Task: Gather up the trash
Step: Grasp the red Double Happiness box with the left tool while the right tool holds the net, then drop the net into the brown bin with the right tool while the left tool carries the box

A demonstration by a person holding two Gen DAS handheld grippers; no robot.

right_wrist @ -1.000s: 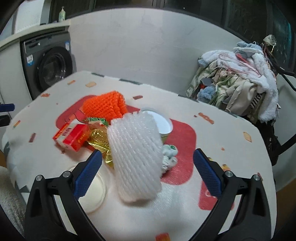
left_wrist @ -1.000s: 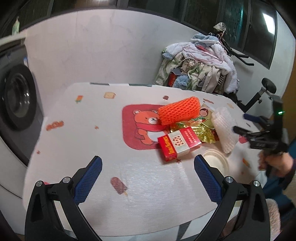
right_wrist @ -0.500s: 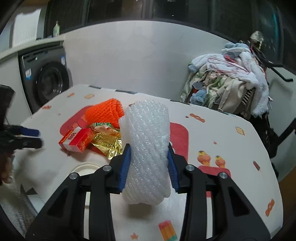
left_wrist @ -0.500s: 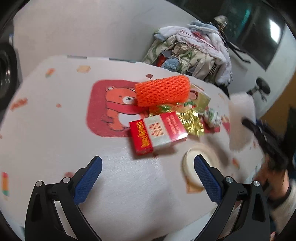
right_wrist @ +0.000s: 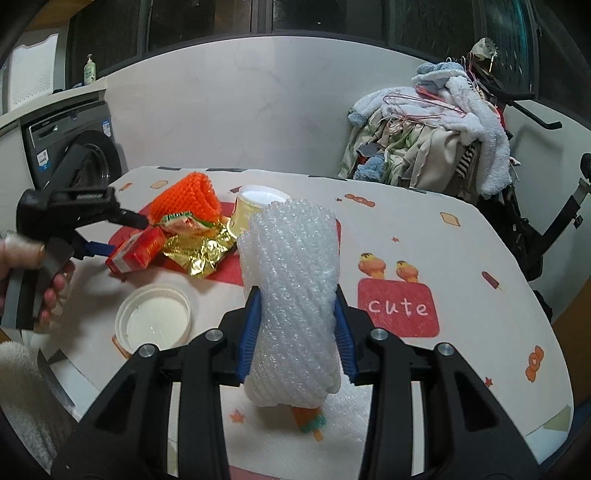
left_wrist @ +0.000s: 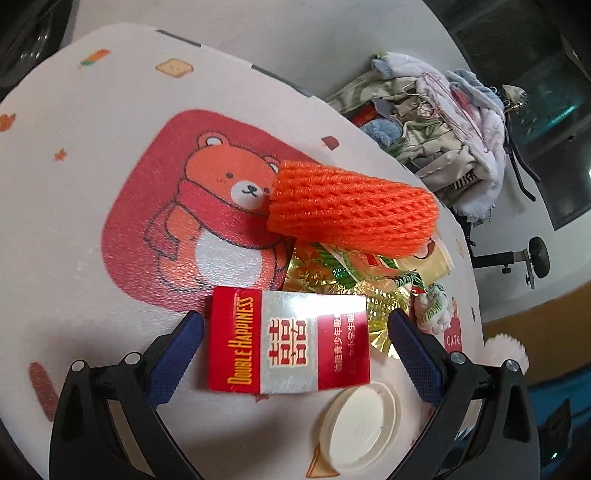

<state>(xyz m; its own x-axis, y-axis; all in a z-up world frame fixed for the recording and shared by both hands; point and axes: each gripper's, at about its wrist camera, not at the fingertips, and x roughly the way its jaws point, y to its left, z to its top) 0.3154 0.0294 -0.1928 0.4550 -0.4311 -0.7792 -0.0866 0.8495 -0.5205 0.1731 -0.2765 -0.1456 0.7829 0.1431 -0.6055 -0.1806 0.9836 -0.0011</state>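
Only the right wrist view shows the right gripper pinching white foam netting; left gripper fingers spread.

The foam sleeve hides much of the cup at centre frame. The washer is cut off at left, and foil lies partly under the orange net.

White tabletop with cartoon prints ahead of the hand-held gripper, pale wall behind it, washing machine far left, heap of clothes far right, dark windows above
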